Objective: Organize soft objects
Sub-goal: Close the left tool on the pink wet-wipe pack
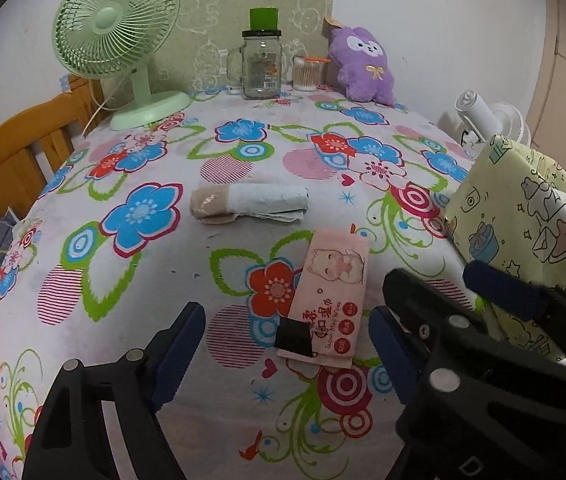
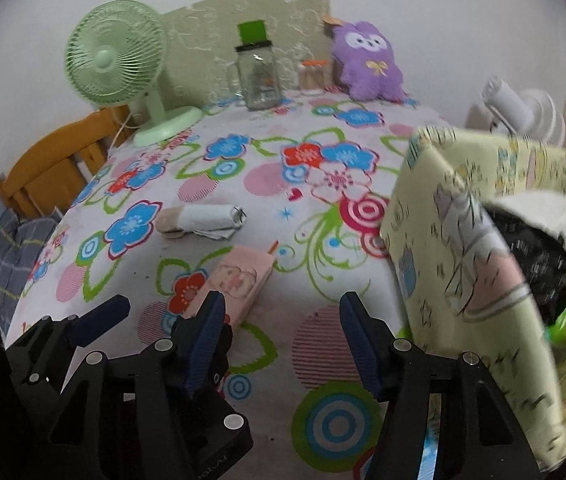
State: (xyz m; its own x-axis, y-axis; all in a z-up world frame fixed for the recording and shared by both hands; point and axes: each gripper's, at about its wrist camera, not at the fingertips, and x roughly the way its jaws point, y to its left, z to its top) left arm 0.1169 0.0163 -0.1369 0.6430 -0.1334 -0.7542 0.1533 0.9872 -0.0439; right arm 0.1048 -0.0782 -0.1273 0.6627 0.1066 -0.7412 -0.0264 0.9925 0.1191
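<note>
just ahead of my left gripper [image 1: 287, 340] lies the pink wipes pack [image 1: 329, 300], its near end between my wide, empty jaws, its long axis running away from me and tilting slightly right. my right gripper [image 2: 281, 324], moderately open and holding nothing, sits to its right, beside the yellow-green fabric bag [image 2: 463, 240]. my left is nearer. beyond the pack lies the rolled cloth [image 1: 249, 204], crosswise. only the right view shows the bag's dark opening.
</note>
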